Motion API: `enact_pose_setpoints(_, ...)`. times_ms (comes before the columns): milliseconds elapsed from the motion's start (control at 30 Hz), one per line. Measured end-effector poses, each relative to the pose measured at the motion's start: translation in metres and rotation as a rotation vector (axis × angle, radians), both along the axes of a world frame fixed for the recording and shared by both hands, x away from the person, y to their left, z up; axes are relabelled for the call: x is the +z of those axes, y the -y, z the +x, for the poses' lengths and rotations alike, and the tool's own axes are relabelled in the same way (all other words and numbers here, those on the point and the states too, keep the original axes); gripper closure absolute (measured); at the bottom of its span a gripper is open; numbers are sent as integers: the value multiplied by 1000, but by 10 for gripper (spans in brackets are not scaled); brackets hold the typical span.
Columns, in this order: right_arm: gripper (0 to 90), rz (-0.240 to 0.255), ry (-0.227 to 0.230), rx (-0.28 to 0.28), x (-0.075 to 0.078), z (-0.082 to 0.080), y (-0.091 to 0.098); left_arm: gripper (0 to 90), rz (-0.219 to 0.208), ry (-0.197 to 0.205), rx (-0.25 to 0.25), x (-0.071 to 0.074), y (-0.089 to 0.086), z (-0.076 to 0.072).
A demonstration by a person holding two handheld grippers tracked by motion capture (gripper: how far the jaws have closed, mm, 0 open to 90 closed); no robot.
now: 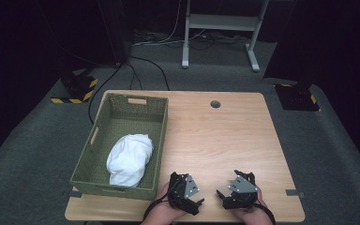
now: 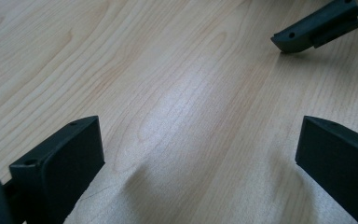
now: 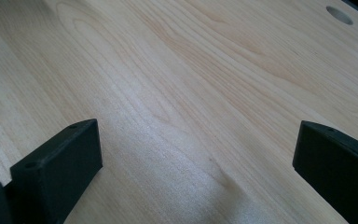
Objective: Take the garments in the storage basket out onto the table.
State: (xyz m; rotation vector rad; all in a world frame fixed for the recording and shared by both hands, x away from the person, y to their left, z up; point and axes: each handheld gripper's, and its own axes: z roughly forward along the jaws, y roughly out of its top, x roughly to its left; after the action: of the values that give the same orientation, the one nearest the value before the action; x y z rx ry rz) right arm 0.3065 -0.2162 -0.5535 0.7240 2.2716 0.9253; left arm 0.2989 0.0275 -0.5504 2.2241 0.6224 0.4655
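Down at the near edge of the wooden table [image 1: 225,136], both hands sit low and close together. The left gripper [image 1: 198,204] has its jaws spread wide with nothing but bare wood between them, and the right gripper [image 1: 221,194] is just as wide apart and just as empty. Their tips angle inward toward each other, a small gap of tabletop between the two. Off to the left stands a green woven basket [image 1: 158,140], and a bundled white cloth [image 1: 129,158] lies inside it, toward its near end, well apart from both grippers.
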Motion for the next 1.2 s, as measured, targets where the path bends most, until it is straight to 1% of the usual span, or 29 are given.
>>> enact_pose_setpoints(167,7,-4,1,5,0,0,-1,2,-13,-20,15,1,-4,1)
enact_pose_setpoints(233,7,-4,1,6,0,0,-1,2,-13,-36,17,1,-5,2)
enact_pose_setpoints(367,7,-3,-5,10,0,0,0,2,-10,-41,22,4,-6,2)
enact_pose_setpoints(400,7,-4,-6,10,0,0,0,2,-15,-43,27,5,-6,1)
enact_pose_setpoints(433,7,-3,-6,11,0,0,0,2,-16,-38,26,6,-6,1)
enact_pose_setpoints(467,7,-3,-7,10,0,0,0,2,-23,-30,35,7,-6,1)
enact_pose_setpoints(500,7,-3,-7,11,0,0,0,2,-36,-13,51,9,-6,0)
enact_pose_setpoints(533,7,-3,-7,11,0,0,0,6,-61,6,70,12,-7,-1)
enact_pose_setpoints(567,7,-3,-7,12,0,0,0,6,-82,13,79,14,-8,-1)
enact_pose_setpoints(600,7,-3,-7,12,0,0,0,6,-114,18,83,17,-9,-1)
enact_pose_setpoints(667,7,-3,-7,12,0,0,0,9,-143,30,80,22,-10,-2)
enact_pose_setpoints(733,7,-3,-7,13,0,0,0,9,-142,35,76,23,-10,-3)
enact_pose_setpoints(867,7,-2,-9,14,0,0,0,10,-143,28,64,25,-9,-4)
enact_pose_setpoints(967,7,-2,-7,13,0,0,0,11,-146,27,66,26,-9,-4)
enact_pose_setpoints(1000,7,-2,-6,13,0,0,0,11,-145,34,62,28,-9,-5)
enact_pose_setpoints(1100,7,-3,-4,14,0,-1,-1,12,-146,38,58,30,-9,-6)
enact_pose_setpoints(1133,7,-3,-3,14,0,-1,-1,13,-154,35,47,32,-9,-6)
enact_pose_setpoints(1200,7,-3,-3,14,0,-1,-1,13,-158,40,44,34,-9,-7)
